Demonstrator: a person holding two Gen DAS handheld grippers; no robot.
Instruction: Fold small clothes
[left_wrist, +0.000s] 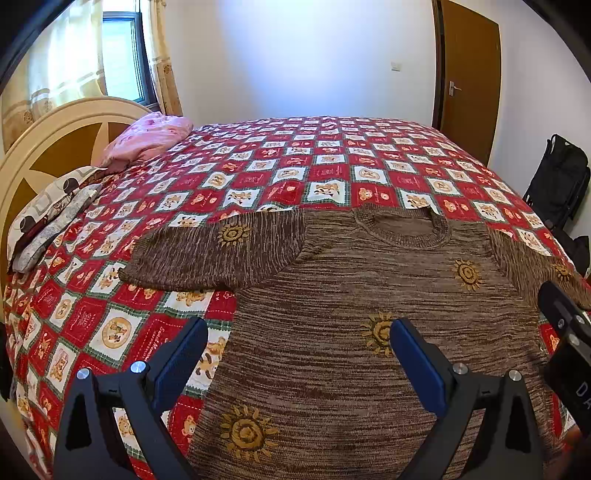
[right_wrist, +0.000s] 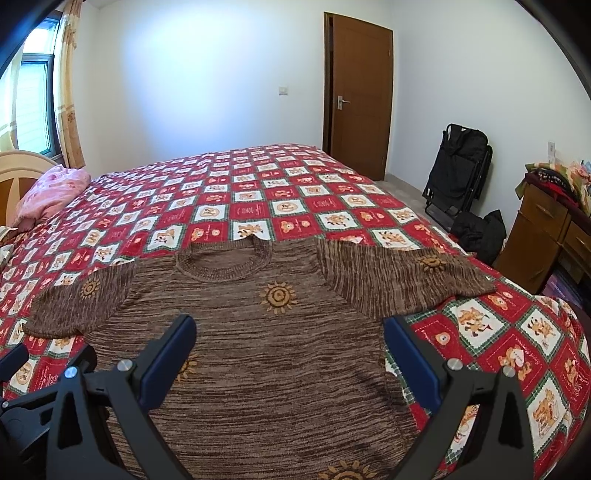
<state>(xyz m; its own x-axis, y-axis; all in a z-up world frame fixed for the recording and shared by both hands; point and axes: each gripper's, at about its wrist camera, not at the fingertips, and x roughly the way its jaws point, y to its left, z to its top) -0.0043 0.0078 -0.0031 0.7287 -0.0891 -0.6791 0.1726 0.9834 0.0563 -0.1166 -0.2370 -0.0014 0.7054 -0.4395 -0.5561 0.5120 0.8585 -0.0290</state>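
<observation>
Lying flat, marled brown knit sweater (left_wrist: 369, 295) on checked quilt (left_wrist: 258, 173); sleeves apparently spread.

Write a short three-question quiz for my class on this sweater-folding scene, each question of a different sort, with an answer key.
1. True or false: the brown sweater lies spread flat on the checked bedspread with both sleeves out to the sides.
2. Multiple choice: the left gripper and the right gripper are A) both shut on the sweater, B) both open above it, C) one open, one shut.
3. Fill in: the sweater's yellow motifs are shaped like ____.

Key
1. True; neckline toward the far side of the bed.
2. B; neither holds any fabric.
3. Suns.
</observation>
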